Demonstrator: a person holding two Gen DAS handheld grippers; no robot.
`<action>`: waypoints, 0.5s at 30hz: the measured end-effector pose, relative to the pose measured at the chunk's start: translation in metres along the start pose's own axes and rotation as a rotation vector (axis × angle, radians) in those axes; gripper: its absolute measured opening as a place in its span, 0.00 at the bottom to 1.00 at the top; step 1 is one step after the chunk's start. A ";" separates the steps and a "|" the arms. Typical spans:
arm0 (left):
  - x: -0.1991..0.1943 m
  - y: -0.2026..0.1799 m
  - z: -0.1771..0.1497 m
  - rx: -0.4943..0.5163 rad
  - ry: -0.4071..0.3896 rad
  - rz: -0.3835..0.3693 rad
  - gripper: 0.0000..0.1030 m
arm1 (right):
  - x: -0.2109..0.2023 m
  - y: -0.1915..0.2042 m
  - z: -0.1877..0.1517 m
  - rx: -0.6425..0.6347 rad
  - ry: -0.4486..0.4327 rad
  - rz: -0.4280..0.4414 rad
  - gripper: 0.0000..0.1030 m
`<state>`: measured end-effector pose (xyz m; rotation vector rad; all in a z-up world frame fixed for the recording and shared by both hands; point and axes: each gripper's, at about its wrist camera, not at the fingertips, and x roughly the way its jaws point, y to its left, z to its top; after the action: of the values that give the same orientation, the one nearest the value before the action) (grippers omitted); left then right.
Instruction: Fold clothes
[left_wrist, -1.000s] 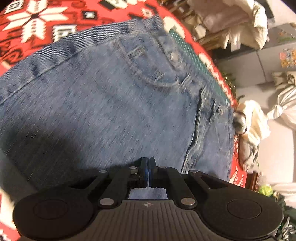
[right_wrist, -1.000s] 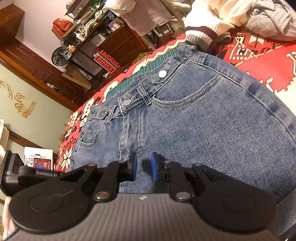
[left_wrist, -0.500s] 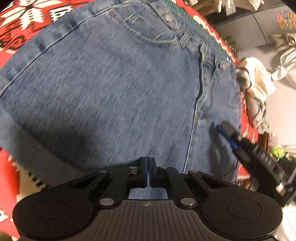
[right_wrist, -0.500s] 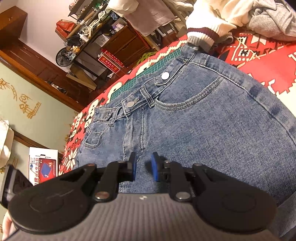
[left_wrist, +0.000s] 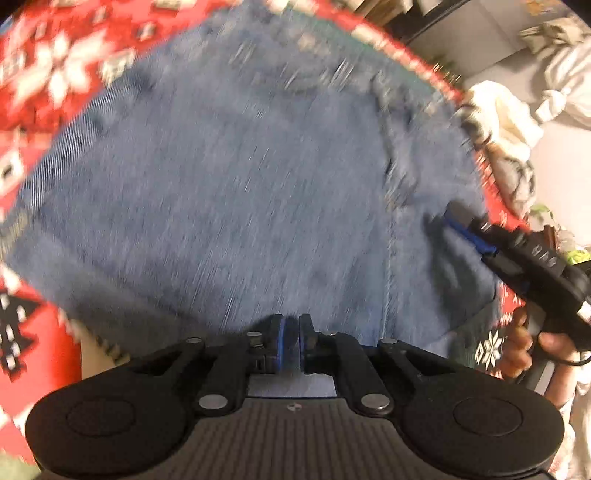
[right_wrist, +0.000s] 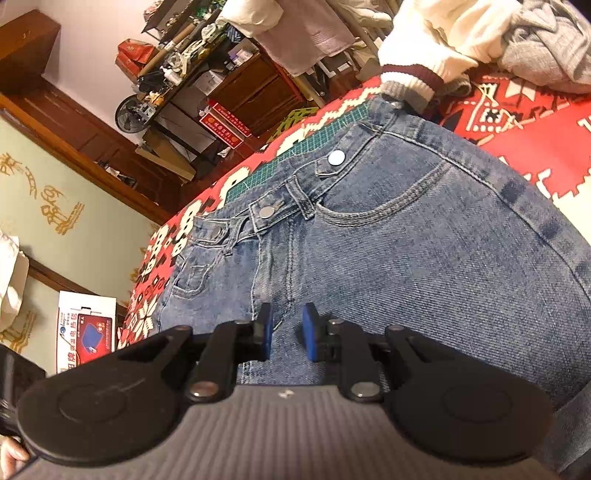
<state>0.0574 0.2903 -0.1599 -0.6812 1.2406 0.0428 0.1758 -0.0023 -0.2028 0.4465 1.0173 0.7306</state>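
Note:
Blue jeans lie spread on a red patterned blanket, waistband away from me; the left wrist view is blurred by motion. My left gripper hovers low over the denim with a narrow gap between its blue pads. The right wrist view shows the jeans sharply, with waistband, metal buttons and front pocket. My right gripper is open just above the cloth, nothing between its fingers. The right gripper also shows at the jeans' right edge, held by a hand.
White and grey clothes are piled at the blanket's far end. A green cutting mat peeks out beyond the waistband. Wooden shelves and a fan stand behind. A white box sits at the left.
My left gripper's pads, pressed together before, have parted a little, and its view has swung fast across the jeans. The right gripper has stayed open and almost still.

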 end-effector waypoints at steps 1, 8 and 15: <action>-0.003 -0.004 0.002 0.016 -0.033 -0.001 0.06 | 0.001 0.002 0.000 -0.010 0.002 -0.002 0.20; 0.027 -0.026 0.019 0.027 -0.048 -0.055 0.06 | 0.003 0.002 -0.001 -0.021 0.011 -0.003 0.20; 0.031 -0.029 0.006 0.080 0.048 -0.026 0.06 | 0.004 0.003 -0.002 -0.023 0.025 0.002 0.20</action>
<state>0.0839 0.2600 -0.1731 -0.6317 1.2722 -0.0449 0.1741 0.0025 -0.2048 0.4194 1.0307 0.7506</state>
